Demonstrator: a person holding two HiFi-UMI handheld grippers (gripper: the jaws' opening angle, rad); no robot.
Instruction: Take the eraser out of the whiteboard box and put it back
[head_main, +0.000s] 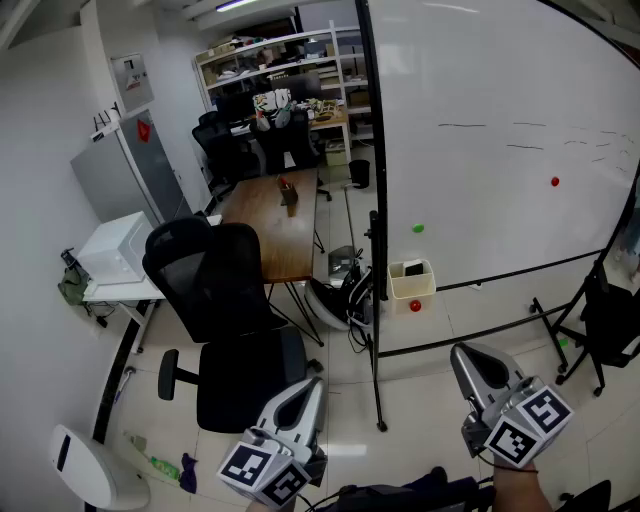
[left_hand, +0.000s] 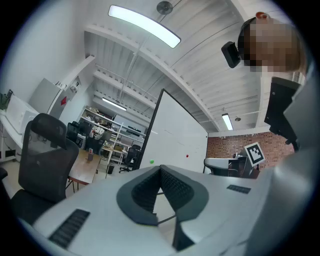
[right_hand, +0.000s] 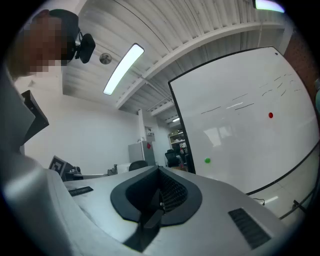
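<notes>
Pale tiled floor (head_main: 425, 400), white walls, shelving at the far end. Black office chair (head_main: 225, 290) left of centre, wooden table (head_main: 270, 215) beyond it.

Left gripper (head_main: 303, 392) is low and near, pointing level into the room. Its own view has the jaw tips meeting, with nothing between them. Empty.

Whiteboard box (head_main: 411, 285) hangs at the board's lower left corner, just right of the stand's black post and well apart from both grippers. Eraser (head_main: 411, 268) sits inside it – only a dark top shows above the rim. Green magnet (head_main: 417, 228) is above the box, red magnet (head_main: 415, 305) just under it.

Right gripper (head_main: 468, 362) is near and right of the post, pads pressed fully together, holding nothing. Whiteboard (head_main: 480, 100) fills the far right.

Handling, as a judgement: the eraser is likely light, with a stiff body and a soft felt face, and not fragile. Best taken across its narrow sides at the exposed top end and lifted straight up clear of the box walls.

Hard to make out: the eraser's shape and depth in the box – too small and mostly hidden. Neither gripper view shows the box. Both forearms are cut off at the near edge.
</notes>
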